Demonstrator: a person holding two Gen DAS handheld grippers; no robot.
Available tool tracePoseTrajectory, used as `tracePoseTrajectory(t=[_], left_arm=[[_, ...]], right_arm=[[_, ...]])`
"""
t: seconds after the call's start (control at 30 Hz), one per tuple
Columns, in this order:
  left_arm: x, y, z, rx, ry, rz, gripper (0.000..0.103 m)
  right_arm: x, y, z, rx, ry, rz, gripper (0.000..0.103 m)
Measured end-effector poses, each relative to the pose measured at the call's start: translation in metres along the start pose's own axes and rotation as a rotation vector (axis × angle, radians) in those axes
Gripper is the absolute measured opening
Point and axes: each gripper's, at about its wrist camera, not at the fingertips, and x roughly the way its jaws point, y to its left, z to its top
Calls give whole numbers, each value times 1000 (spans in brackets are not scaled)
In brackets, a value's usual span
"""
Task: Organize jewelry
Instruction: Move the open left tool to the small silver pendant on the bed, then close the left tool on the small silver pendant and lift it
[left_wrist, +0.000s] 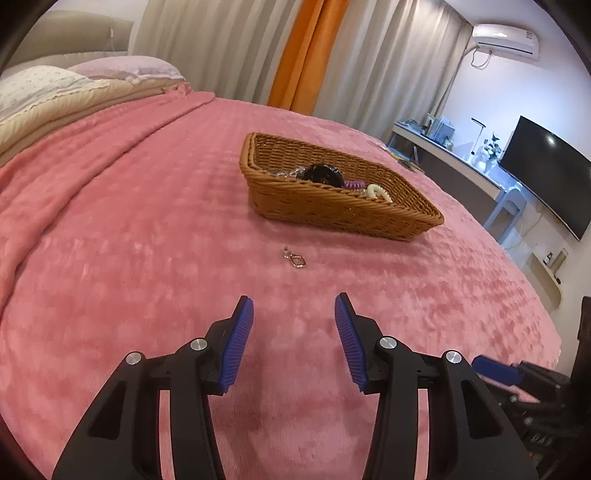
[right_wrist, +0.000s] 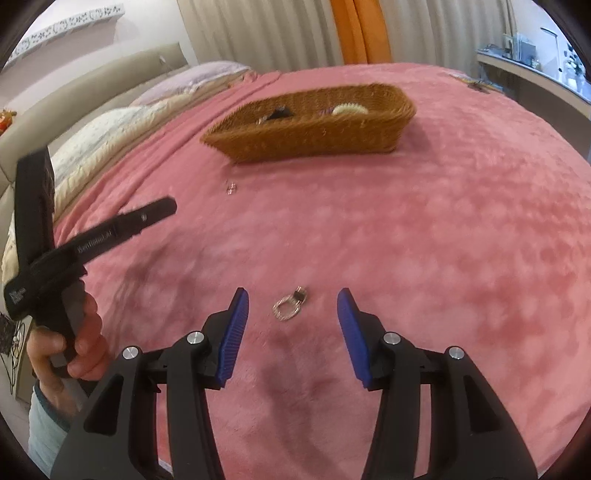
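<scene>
A brown wicker basket (left_wrist: 295, 199) (right_wrist: 314, 136) sits on the pink bedspread and holds a black item, a purple coil and a cream piece. A small gold earring (left_wrist: 295, 258) lies on the spread in front of the basket; it also shows in the right wrist view (right_wrist: 231, 189). My left gripper (left_wrist: 293, 306) is open and empty, a short way behind the earring. A clear ring-shaped piece with a dark clasp (right_wrist: 290, 305) lies between the fingertips of my right gripper (right_wrist: 293, 299), which is open and empty just above the spread.
Pillows (left_wrist: 48, 88) lie at the head of the bed on the left. Curtains (left_wrist: 295, 51) hang behind. A desk and dark screen (left_wrist: 546, 177) stand beyond the bed's right edge. The hand holding the left gripper body (right_wrist: 70, 243) shows at the left of the right wrist view.
</scene>
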Motion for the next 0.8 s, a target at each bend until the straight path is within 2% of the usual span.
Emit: tracePoseTrajectory(t=[0.1, 0.23, 0.4, 0.5, 0.6, 0.73, 0.8], left_arm=[[-1, -2, -2, 9, 6, 1, 43], [1, -9, 0, 52, 23, 22, 36], [10, -18, 2, 92, 58, 46, 35], [21, -20, 5, 116, 115, 67, 35], [40, -14, 14, 94, 182, 66, 35], [52, -13, 34, 68, 176, 14, 34], [61, -15, 42, 66, 169, 36, 35]], right_arm=[[12, 5, -4, -11, 49, -24, 41], [17, 19, -6, -86, 41, -82, 34], [25, 24, 1, -124, 44, -105, 17], [25, 28, -2, -172, 29, -120, 15], [24, 29, 1, -177, 16, -135, 14], [19, 22, 14, -174, -10, -145, 14], [21, 17, 22, -161, -14, -153, 14]])
